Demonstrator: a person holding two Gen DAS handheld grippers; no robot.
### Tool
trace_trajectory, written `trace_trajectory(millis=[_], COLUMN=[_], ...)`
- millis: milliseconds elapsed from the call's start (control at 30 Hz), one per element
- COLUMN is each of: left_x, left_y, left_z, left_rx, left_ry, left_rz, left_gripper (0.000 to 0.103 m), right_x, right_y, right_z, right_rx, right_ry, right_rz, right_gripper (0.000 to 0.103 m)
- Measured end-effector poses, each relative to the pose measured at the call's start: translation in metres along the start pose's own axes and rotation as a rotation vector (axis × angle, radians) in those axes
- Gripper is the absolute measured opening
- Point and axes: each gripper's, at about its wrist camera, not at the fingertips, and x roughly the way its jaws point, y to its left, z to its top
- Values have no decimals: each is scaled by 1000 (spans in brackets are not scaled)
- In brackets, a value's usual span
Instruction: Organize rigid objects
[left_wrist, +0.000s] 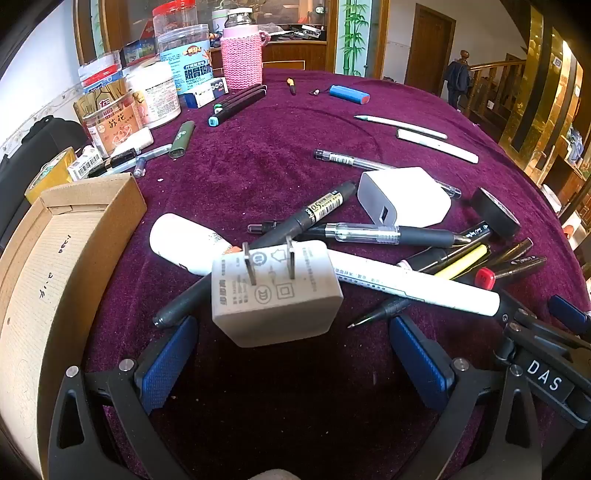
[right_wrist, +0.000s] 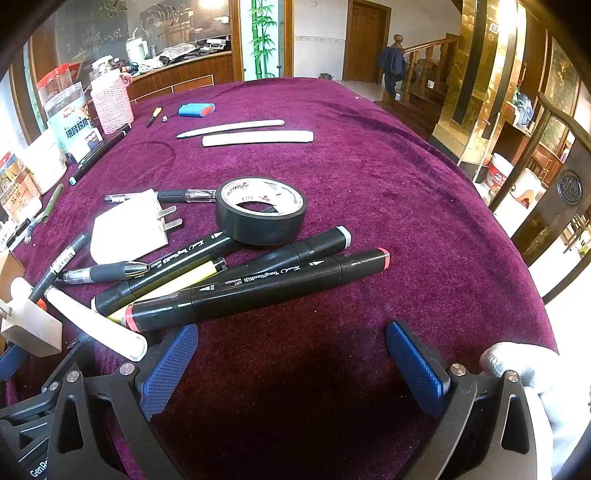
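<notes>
A heap of pens, markers and chargers lies on the purple tablecloth (left_wrist: 258, 162). In the left wrist view a grey plug charger (left_wrist: 275, 291) rests prongs-up just ahead of my left gripper (left_wrist: 293, 354), whose blue pads stand wide open and clear of it. A second white charger (left_wrist: 404, 197), a long white tube (left_wrist: 413, 284) and black pens (left_wrist: 295, 225) lie beyond. In the right wrist view my right gripper (right_wrist: 291, 363) is open over bare cloth, with black art markers (right_wrist: 258, 288) and a roll of black tape (right_wrist: 260, 210) just ahead.
An open cardboard box (left_wrist: 66, 236) stands at the left. Jars, tins and a pink knit-covered bottle (left_wrist: 242, 61) crowd the far left edge. Two white sticks (right_wrist: 258, 136) and a blue item (right_wrist: 195, 109) lie farther back. A wooden chair (right_wrist: 554, 206) stands beyond the table's right edge.
</notes>
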Motion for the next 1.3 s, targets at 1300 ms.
trace_trajectory(millis=[1300], left_x=[-1], left_y=[1], left_z=[2], left_rx=[13], left_ry=[70], left_rz=[-12], left_gripper=[103], right_x=[0], right_y=[0], right_z=[0], right_rx=[0], right_ry=[0], right_rz=[0], right_gripper=[102])
